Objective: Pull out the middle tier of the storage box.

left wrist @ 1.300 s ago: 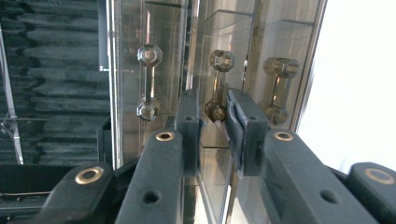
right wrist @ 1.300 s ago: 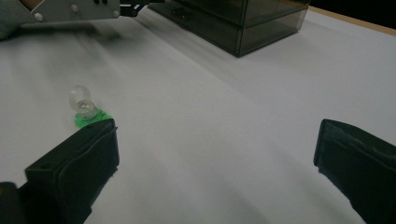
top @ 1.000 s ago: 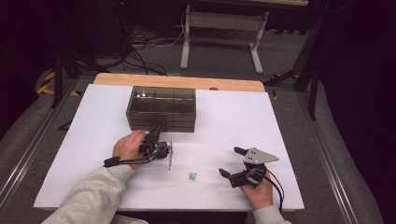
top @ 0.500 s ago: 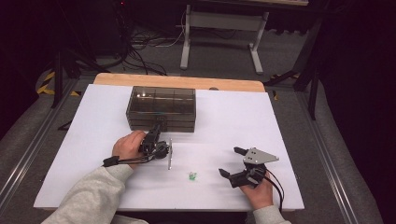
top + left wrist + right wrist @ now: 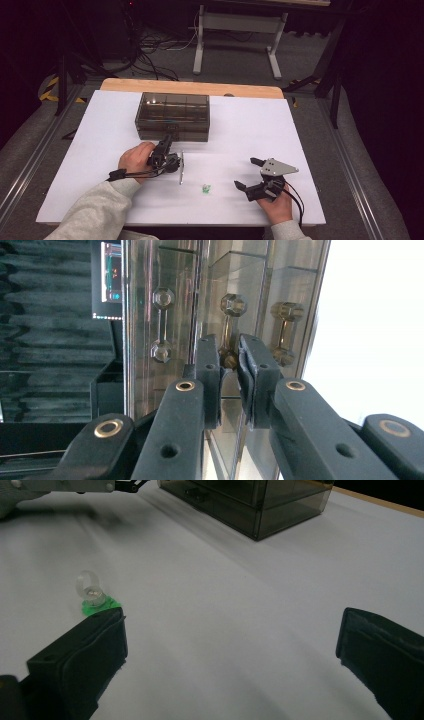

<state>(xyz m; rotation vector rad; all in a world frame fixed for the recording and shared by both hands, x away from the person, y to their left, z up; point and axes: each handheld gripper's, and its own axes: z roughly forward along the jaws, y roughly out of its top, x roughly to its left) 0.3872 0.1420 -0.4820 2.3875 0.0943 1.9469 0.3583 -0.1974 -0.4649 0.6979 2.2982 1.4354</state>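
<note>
The smoky drawer box [image 5: 173, 115] stands on the far middle part of the white table [image 5: 310, 150], with its front towards the person. The left gripper [image 5: 169, 145] lies turned on its side against the lower drawer of this box. In the left gripper view, its jaws are close to each other around a small brass-coloured knob [image 5: 229, 354] on the drawer front, with only a narrow gap between the pads; if they really press the knob, I cannot tell. The left hand [image 5: 134, 159] holds this gripper just in front of the box.

A small ring with a green base [image 5: 205, 188] lies on the table between the two hands, apart from the box. The right gripper [image 5: 246, 173] rests near the front edge, its jaws spread wide and holding nothing. In the right gripper view the ring [image 5: 92, 595] is just beyond the left jaw.
</note>
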